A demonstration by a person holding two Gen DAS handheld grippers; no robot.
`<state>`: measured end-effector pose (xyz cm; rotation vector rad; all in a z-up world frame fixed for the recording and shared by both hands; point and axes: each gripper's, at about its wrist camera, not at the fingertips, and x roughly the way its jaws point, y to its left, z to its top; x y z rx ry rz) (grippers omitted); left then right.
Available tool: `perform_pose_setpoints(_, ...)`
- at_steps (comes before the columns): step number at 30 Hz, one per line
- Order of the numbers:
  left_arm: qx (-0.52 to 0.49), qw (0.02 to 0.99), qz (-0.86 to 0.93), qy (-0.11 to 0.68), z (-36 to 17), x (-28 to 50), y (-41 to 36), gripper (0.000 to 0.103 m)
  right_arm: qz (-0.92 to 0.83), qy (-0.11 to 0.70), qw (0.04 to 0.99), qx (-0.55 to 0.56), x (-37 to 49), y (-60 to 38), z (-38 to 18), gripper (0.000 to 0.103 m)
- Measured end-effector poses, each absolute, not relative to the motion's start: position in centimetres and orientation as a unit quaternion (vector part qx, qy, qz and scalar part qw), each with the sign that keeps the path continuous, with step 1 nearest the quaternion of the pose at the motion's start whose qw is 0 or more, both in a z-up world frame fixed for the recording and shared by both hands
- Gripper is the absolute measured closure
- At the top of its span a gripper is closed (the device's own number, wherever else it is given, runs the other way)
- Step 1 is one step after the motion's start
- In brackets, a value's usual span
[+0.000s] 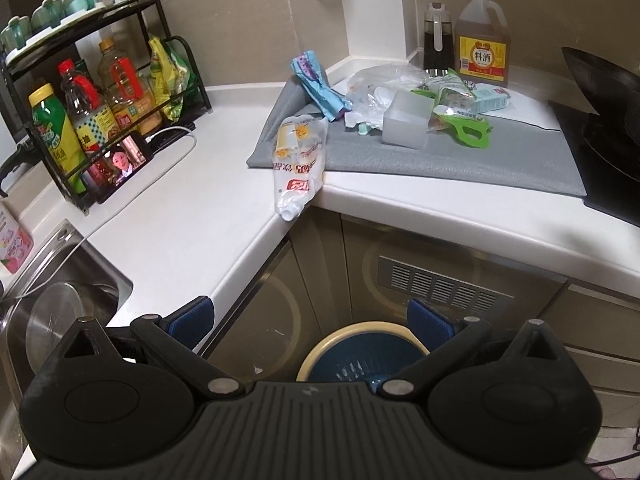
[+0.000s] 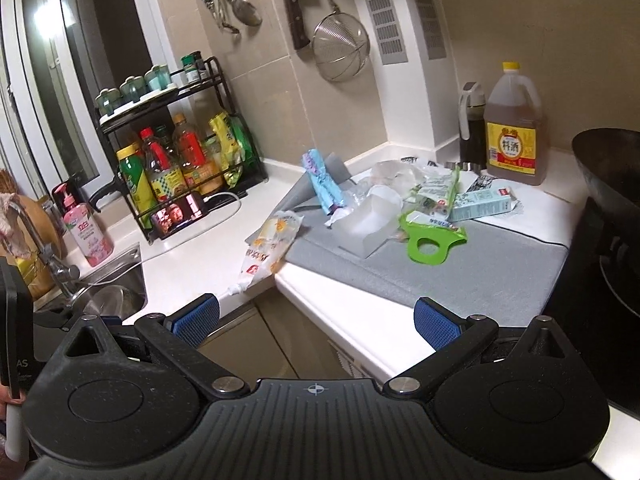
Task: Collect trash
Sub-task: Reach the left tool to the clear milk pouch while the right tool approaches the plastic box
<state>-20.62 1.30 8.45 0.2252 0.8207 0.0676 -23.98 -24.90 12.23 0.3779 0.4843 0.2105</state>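
Left gripper (image 1: 310, 320) with blue-padded fingers spread wide, holding nothing, hanging over the floor in front of the cabinet, above a round blue trash bin with cream rim (image 1: 360, 356). Right gripper (image 2: 316, 320) also spread wide and empty, held before the edge of the white L-shaped countertop (image 2: 352, 320).

On the countertop, a grey rectangular mat (image 1: 440, 156) carrying the pile of trash: a crumpled light-blue and purple wrapper (image 1: 318, 84) leaning up at the back, a frosted translucent plastic box (image 1: 406, 120) near the middle, crumpled clear plastic film (image 1: 376, 80) behind it, a bright green plastic handle with loop (image 1: 470, 132) just beside the box, and a small pale-blue carton (image 1: 490, 98) lying flat to the right. A flattened white and yellow squeeze pouch with red print (image 1: 298, 160) lying half on the mat's left edge, its screw spout reaching past the counter's inner corner.

At the back, a large amber jug with yellow cap (image 1: 482, 36) beside a dark dispenser bottle, probably soy sauce (image 1: 438, 38). To the left, a black wire rack of bottles (image 1: 100, 92), and a steel sink (image 1: 64, 292) at the far left.
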Motion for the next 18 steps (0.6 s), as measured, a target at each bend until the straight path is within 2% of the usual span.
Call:
perform_pose_setpoints(8, 0.104, 0.913, 0.035, 0.393, 8.9, -20.7, 2.2, 0.0, 0.099, 0.243, 0.947, 0.187, -23.6, -23.8, 11.9, 0.0)
perform_pose_setpoints(18, 0.085, 0.929, 0.028, 0.358, 8.5, -19.6, 1.3, 0.0, 0.035, 0.217, 0.967, 0.127, -23.4, -23.4, 11.2, 0.0)
